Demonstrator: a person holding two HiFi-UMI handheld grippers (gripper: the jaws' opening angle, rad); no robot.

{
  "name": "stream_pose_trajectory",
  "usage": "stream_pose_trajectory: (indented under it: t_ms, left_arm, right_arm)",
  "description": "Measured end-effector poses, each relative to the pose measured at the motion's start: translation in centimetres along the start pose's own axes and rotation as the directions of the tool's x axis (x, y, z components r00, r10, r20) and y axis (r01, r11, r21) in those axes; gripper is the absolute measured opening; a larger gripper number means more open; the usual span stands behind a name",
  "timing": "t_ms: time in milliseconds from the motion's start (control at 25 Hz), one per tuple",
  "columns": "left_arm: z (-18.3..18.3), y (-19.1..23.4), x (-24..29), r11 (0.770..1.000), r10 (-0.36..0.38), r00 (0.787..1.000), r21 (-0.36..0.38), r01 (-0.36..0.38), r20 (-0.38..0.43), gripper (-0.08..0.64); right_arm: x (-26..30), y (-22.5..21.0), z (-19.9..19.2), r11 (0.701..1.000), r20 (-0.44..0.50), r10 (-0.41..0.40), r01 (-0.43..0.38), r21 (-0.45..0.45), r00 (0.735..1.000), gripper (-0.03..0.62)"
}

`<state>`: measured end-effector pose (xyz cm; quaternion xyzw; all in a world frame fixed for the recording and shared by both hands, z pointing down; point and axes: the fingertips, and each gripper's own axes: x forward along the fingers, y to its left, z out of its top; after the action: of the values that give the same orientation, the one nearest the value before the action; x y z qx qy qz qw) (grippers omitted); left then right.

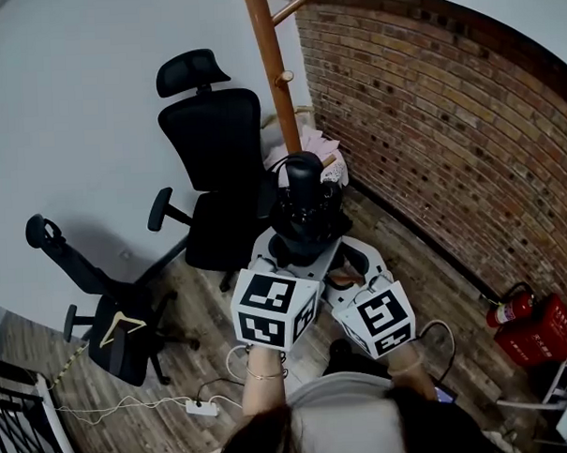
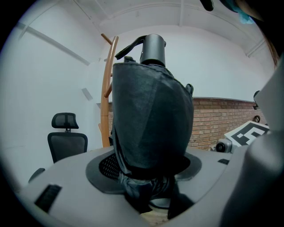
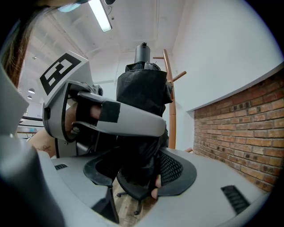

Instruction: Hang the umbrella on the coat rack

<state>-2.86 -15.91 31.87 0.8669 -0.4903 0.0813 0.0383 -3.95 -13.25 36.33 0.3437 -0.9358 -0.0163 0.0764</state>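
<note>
- Folded black umbrella (image 1: 306, 206) stands upright, cylindrical end at 12 o'clock, held in the air between both grippers and not on the rack.
- Left gripper (image 1: 287, 256): my fingers are clamped on the umbrella's lower fabric, spread wide around the bundle.
- Right gripper (image 1: 346, 258): my fingers are pressed on the same lower bundle from the other side, and the left gripper crosses in front of them.
- Wooden coat rack (image 1: 272, 66) is at 12 o'clock from the umbrella, near but apart.
- Black office chair (image 1: 214, 149) is at 10 o'clock, and a second chair (image 1: 99, 295) is at 8 o'clock.
- Brick wall (image 1: 430, 139) is at 2 o'clock.
- Red fire extinguisher (image 1: 512, 307) lies on the floor (image 1: 205, 365) at 4 o'clock.
</note>
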Motion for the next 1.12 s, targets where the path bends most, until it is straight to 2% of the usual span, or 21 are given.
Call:
stream_pose_trajectory:
  t_ms: [720, 1120]
  left_arm:
    - [3.0, 4.0, 6.3, 1.0, 0.021, 0.999, 0.016, -0.022, 0.029, 0.276]
    - [4.3, 5.6, 8.2, 0.999, 0.045, 0.998, 0.024, -0.046, 0.037, 0.276]
  right_arm:
    - [4.8, -6.2, 2.0, 1.0, 0.036, 0.008, -0.007, -0.026, 0.999, 0.262]
    - [6.5, -8.2, 3.0, 0.999, 0.051, 0.03, -0.028, -0.036, 0.998, 0.262]
